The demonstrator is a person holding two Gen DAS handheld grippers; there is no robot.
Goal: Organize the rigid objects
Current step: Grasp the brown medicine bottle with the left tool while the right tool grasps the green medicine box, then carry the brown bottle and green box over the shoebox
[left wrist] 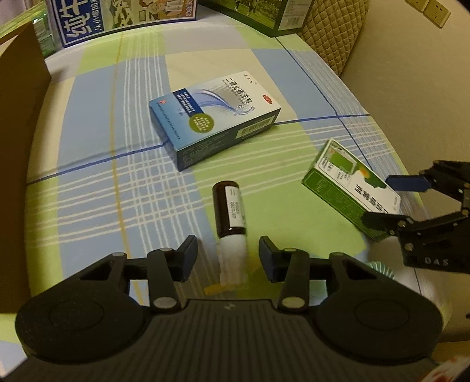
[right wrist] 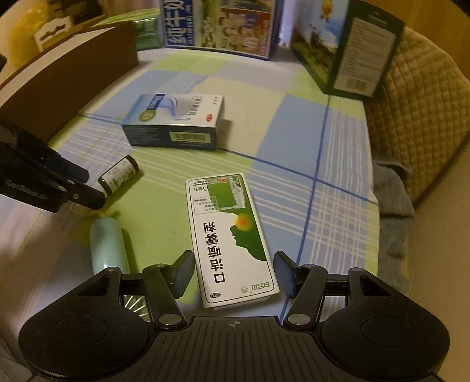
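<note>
A brown bottle [left wrist: 229, 208] with a white cap lies on the checked cloth. My left gripper [left wrist: 227, 255] is open around the cap end, with a gap at each pad. A green and white box [right wrist: 229, 235] lies flat between the fingers of my right gripper [right wrist: 235, 267]. Its pads stand close to the box's long sides, and a thin gap shows on the right. A blue and white box [left wrist: 214, 117] rests farther back. In the right wrist view the bottle [right wrist: 119, 174] pokes out past the left gripper [right wrist: 85, 191].
A pale teal cylinder [right wrist: 107, 244] lies left of the green box. A brown carton wall [left wrist: 17, 147] stands on the left. Large printed boxes [right wrist: 220, 26] line the back, and a quilted cushion [right wrist: 417, 102] sits at the right. The cloth's right edge [left wrist: 411, 164] drops away.
</note>
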